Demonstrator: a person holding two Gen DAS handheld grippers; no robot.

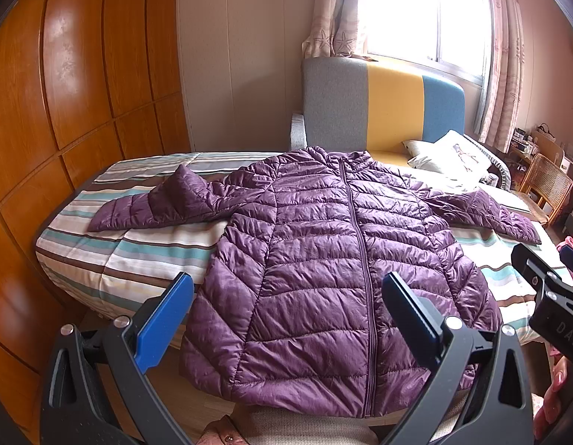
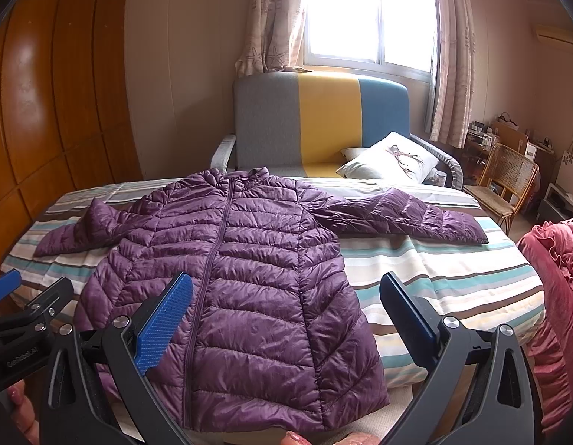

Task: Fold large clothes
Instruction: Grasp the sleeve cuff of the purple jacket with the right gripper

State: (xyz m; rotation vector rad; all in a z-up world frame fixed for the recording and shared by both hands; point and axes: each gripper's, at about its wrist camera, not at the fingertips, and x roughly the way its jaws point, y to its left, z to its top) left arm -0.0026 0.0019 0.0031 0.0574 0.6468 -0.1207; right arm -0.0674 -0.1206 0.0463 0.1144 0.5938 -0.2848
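Note:
A purple quilted puffer jacket (image 1: 323,267) lies flat and zipped on the striped bed (image 1: 145,248), front up, sleeves spread to both sides, hem hanging over the near edge. My left gripper (image 1: 286,289) is open and empty, held above the hem. The jacket also shows in the right wrist view (image 2: 249,278), with its right sleeve (image 2: 409,218) stretched across the bed (image 2: 453,278). My right gripper (image 2: 286,289) is open and empty above the jacket's lower right part. Each gripper shows at the edge of the other's view.
A wooden wardrobe (image 1: 64,111) stands left of the bed. A grey, yellow and blue sofa (image 2: 323,118) with a white pillow (image 2: 394,159) stands behind the bed under the window. A wicker chair (image 2: 509,178) and a pink blanket (image 2: 557,296) are at the right.

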